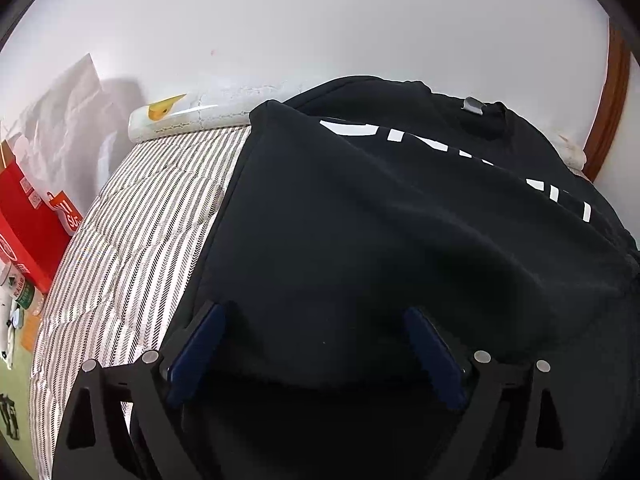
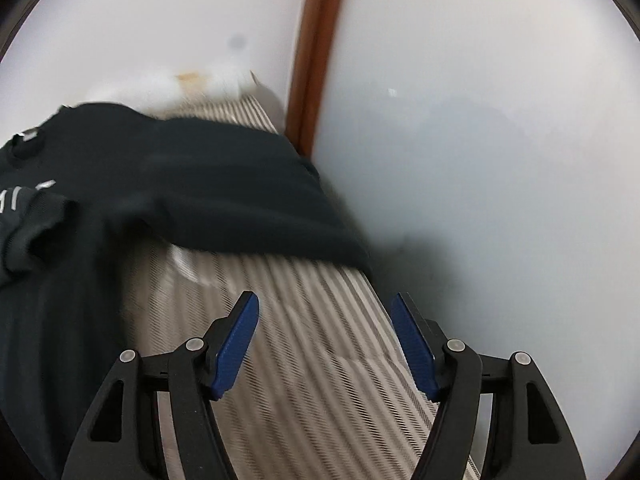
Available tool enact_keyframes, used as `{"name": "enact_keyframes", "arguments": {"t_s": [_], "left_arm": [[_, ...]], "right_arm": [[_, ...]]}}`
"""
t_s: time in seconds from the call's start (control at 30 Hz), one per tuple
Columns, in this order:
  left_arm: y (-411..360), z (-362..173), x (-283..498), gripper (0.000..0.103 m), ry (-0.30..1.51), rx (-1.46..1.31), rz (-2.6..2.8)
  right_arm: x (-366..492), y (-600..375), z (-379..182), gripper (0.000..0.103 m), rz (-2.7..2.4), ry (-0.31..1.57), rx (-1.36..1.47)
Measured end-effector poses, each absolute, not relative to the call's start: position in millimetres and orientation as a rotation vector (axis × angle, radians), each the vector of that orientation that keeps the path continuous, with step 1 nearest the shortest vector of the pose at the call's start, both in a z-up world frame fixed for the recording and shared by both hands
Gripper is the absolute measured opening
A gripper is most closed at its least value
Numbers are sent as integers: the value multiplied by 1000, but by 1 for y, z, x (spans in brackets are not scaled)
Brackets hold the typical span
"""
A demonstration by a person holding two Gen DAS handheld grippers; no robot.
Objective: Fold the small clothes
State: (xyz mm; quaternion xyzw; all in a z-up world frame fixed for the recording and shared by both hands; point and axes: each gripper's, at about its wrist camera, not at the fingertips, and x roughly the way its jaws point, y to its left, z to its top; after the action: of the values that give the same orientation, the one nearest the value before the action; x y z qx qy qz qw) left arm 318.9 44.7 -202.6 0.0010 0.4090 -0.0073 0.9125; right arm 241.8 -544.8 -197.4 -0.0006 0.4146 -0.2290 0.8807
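Hovering low over the shirt point(image 1: 360, 220), the left gripper point(image 1: 314, 320) points forward toward the wall point(image 1: 320, 20), its blue-padded fingers point(image 1: 200, 348) spread wide with nothing between them. Black cloth fills the gap beneath and ahead of the fingers; whether the tips touch it cannot be told. The shirt is black with white lettering, and lies on the striped bed point(image 1: 132, 240), its neck label at about 1 o'clock in the left view and a fold of cloth laid diagonally across the print. At 9 o'clock of that view a red box point(image 1: 28, 220) stands beside the bed, and at 11 o'clock a white pillow point(image 1: 176, 116) with a yellow mark sits against the wall.

In the right view, which is motion-blurred, the right gripper point(image 2: 324, 312) is held above bare striped bed point(image 2: 304, 320), aimed along the mattress edge beside the wall point(image 2: 480, 120). Its fingers point(image 2: 236, 348) are likewise released, wide apart and gripping nothing, clear of the cloth. The shirt point(image 2: 180, 192) lies from 9 to 12 o'clock of this gripper, one sleeve reaching out toward the wall. A brown wooden frame point(image 2: 316, 48) rises at 12 o'clock.
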Motion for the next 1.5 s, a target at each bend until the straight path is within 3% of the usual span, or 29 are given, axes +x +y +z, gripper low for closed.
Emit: {"name": "enact_keyframes", "arguments": {"t_s": [0.3, 0.37, 0.4, 0.43, 0.5, 1.03, 1.2, 1.5], "left_arm": [[44, -202, 322, 96, 855, 0, -28], [43, -202, 322, 96, 857, 1, -30], [43, -202, 322, 96, 857, 0, -31], [44, -202, 322, 96, 856, -1, -32], [44, -203, 322, 96, 856, -2, -32], [42, -204, 320, 96, 851, 0, -31], [43, -203, 320, 96, 852, 1, -30], [42, -204, 320, 96, 852, 2, -30]], "right_arm": [[297, -556, -205, 65, -471, 874, -28], [303, -557, -206, 39, -433, 867, -24], [305, -555, -207, 21, -464, 865, -51], [307, -552, -206, 12, -511, 863, -89], [305, -547, -200, 9, -531, 827, -104], [296, -429, -58, 8, -389, 497, -53], [315, -374, -61, 8, -241, 504, -35], [328, -274, -116, 9, 2, 597, -114]]}}
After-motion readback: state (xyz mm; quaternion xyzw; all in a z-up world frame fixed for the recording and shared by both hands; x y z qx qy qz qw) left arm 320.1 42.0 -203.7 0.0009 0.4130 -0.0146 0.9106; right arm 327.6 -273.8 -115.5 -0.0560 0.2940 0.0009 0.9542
